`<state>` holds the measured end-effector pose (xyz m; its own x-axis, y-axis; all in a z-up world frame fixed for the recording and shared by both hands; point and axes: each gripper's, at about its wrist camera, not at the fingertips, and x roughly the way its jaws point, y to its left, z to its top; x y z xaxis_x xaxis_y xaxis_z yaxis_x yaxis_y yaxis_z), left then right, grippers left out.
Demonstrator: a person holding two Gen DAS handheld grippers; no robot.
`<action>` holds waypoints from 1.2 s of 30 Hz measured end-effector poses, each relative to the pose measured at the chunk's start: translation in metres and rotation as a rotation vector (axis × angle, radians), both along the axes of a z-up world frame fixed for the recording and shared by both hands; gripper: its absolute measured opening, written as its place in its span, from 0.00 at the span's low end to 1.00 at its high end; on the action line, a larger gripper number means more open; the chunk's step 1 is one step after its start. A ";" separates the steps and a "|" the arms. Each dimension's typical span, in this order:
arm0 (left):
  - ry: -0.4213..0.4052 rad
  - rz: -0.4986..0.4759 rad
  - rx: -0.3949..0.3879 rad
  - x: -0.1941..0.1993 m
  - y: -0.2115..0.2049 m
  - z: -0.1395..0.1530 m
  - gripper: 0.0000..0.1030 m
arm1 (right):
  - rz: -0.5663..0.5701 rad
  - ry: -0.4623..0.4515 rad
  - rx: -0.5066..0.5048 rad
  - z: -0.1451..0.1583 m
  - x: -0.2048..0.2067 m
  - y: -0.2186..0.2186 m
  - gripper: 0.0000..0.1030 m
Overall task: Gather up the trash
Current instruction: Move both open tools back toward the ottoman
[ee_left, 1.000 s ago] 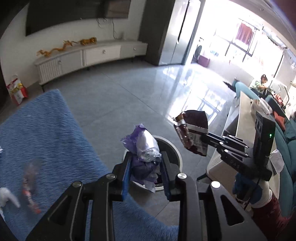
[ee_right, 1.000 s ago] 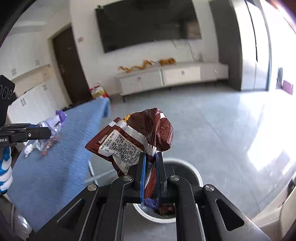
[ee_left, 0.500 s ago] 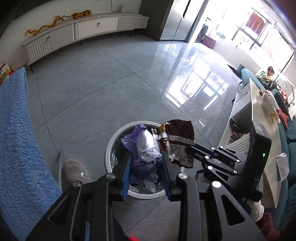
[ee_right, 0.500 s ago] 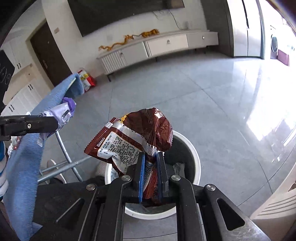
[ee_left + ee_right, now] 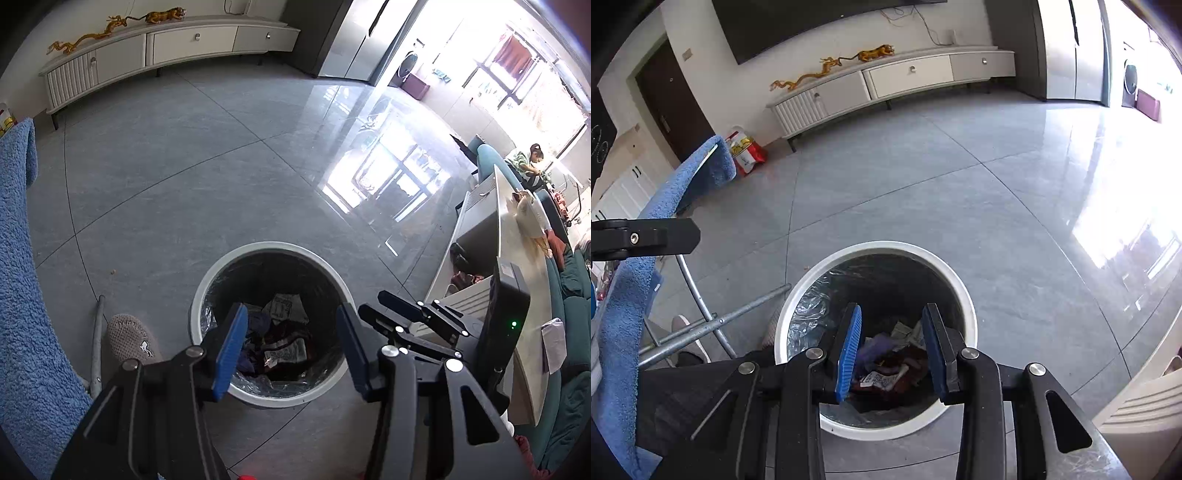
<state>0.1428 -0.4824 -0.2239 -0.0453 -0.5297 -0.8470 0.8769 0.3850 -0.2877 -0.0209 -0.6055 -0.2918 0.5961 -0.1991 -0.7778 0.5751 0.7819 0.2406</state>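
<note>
Both wrappers, clamped a second ago, are now lying inside the white bin (image 5: 207,288). Left gripper (image 5: 291,345) and right gripper (image 5: 891,347) are opening, empty, angling steeply down over bin.

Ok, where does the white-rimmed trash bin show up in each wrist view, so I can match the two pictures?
Left wrist view: the trash bin sits low and centre, seen past the left gripper, whose jaws are opening with nothing between them.
Right wrist view: the trash bin is again low and centre, behind the right gripper, also opening and empty.
Shared landmark: the white TV cabinet along the far wall.
</note>
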 end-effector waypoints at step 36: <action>-0.527 0.584 -0.352 -0.061 0.323 0.203 0.67 | 0.164 -0.355 -0.368 0.243 -0.034 0.154 0.53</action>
